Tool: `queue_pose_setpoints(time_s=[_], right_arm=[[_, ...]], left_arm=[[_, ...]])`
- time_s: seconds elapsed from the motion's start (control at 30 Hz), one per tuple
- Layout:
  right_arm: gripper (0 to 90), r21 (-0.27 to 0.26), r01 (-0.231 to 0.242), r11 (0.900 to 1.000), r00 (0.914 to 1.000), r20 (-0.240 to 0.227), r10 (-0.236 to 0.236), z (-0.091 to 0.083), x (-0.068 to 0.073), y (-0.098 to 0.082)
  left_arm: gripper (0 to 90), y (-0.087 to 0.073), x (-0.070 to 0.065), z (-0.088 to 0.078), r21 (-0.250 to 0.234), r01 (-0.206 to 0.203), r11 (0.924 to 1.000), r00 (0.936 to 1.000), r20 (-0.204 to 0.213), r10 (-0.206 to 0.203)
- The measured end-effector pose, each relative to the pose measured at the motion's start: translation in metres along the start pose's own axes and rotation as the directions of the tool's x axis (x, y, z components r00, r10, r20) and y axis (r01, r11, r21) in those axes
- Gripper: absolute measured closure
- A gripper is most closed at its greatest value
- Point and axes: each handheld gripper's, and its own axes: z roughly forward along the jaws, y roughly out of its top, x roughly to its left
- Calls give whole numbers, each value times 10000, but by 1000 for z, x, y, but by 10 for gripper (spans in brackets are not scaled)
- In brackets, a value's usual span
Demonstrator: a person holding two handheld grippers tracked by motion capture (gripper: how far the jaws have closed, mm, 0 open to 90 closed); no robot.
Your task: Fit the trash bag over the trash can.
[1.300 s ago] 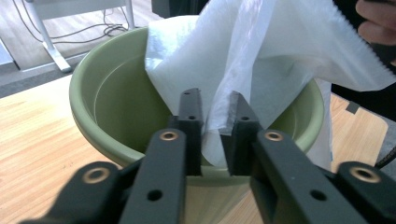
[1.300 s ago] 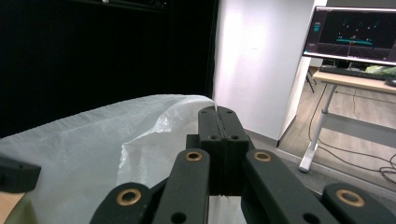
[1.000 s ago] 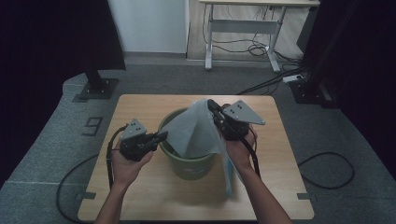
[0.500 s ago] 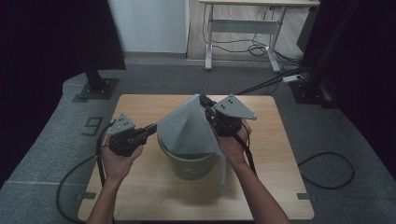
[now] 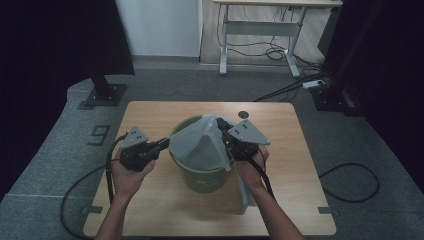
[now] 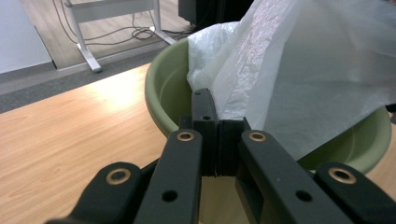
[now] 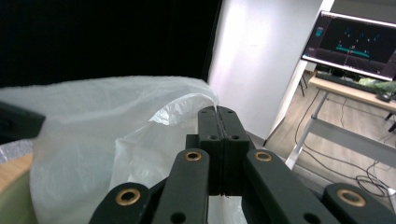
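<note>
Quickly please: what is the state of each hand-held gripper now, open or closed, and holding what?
Left hand-held gripper: closed on the edge of the plastic bag.
Right hand-held gripper: closed on the plastic bag's edge, above the green bucket.

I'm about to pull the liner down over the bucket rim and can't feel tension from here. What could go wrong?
1. The thin plastic bag is pinched at its very edge by the left gripper and right gripper; it may slip out or tear.
2. Both grippers are shut on the bag above the green bucket; a sideways pull could tip or drag it.
3. Bag film hangs outside the bucket's right side and could snag.
</note>
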Motion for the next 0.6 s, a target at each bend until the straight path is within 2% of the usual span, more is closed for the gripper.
queue_pose_setpoints(time_s=[0.17, 0.23, 0.37, 0.43, 0.47, 0.57, 0.6], right_arm=[[883, 263, 142, 9996, 9999, -62, -140, -4, 4, -18], [884, 339, 124, 9993, 9998, -142, -120, -8, 6, -24], [884, 467, 10, 9989, 9996, -297, 4, -15, 9, -36], [884, 474, -337, 9983, 9981, -491, 360, -19, 9, -42], [884, 509, -734, 9960, 9943, -740, 771, -21, 8, -46], [884, 569, -983, 9935, 9901, -954, 1034, -24, 7, -48], [884, 645, -1203, 9906, 9848, -1182, 1273, -25, 7, -50]], left_arm=[[856, -4, -7, 3, 227, -140, 9996, 9996, 260, 134], [836, -6, -8, 3, 233, -133, 9996, 9986, 509, 121], [841, -10, -11, 6, 389, -138, 9991, 9976, 689, 111], [843, -12, -12, 7, 449, -171, 9988, 9974, 712, 139], [847, -13, -14, 8, 481, -180, 9987, 9970, 762, 143], [839, -15, -15, 9, 482, -181, 9987, 9967, 799, 142], [801, -15, -16, 9, 490, -200, 9986, 9963, 839, 159]])
